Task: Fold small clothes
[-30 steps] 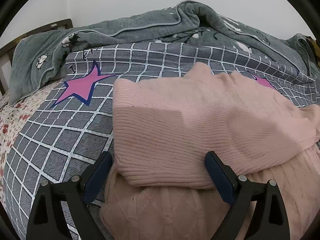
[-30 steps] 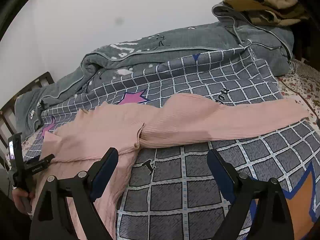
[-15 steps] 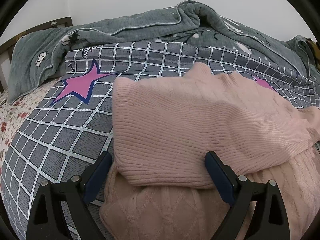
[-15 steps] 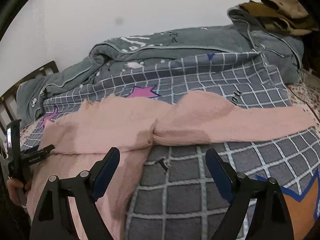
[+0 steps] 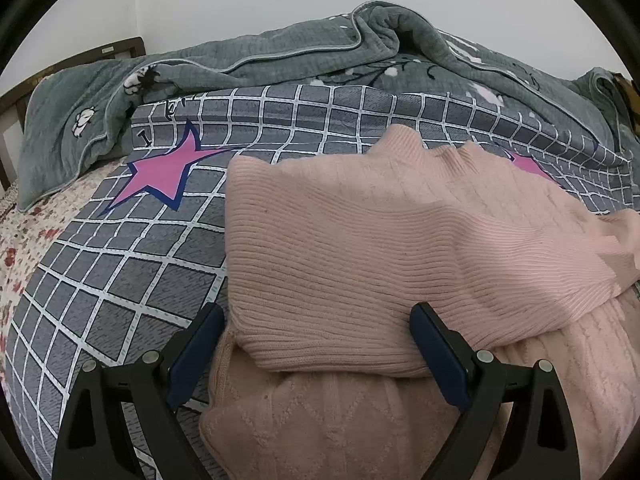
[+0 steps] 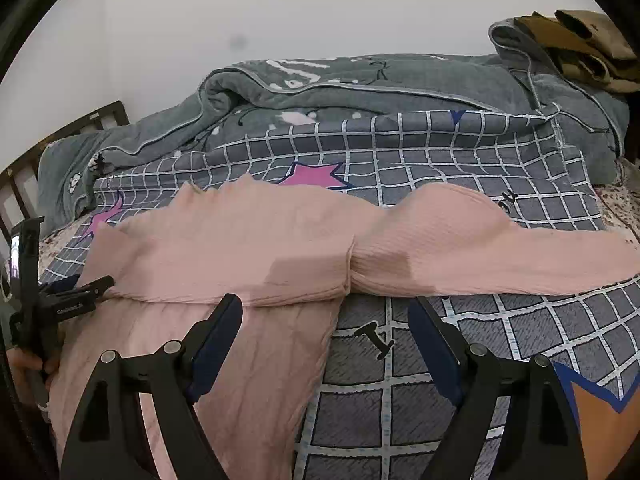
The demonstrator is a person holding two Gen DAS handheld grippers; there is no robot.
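A pink knit sweater [image 5: 360, 240] lies on the bed. Its left sleeve is folded across the body, and that fold's near edge sits between the fingers of my open left gripper [image 5: 316, 320], which do not press it. In the right wrist view the sweater [image 6: 240, 240] has its other sleeve [image 6: 500, 256] stretched out to the right. My right gripper [image 6: 326, 306] hovers just below the armpit, over the body's side edge. Its jaws stand wide and are closing slightly, gripping nothing. The left gripper [image 6: 92, 284] shows at the far left, held by a hand [image 6: 28, 364].
The sweater rests on a grey checked bedspread [image 5: 120, 264] with pink stars. A rumpled grey quilt [image 6: 360, 88] is bunched along the wall. Brown clothes [image 6: 580, 48] are piled at the far right. A dark headboard [image 5: 80, 60] and floral sheet [image 5: 24, 232] lie at the left.
My right gripper has slid left toward the sweater's body and rolled a little, so the side edge now lies between its fingers. The left gripper and the sweater have stayed put.
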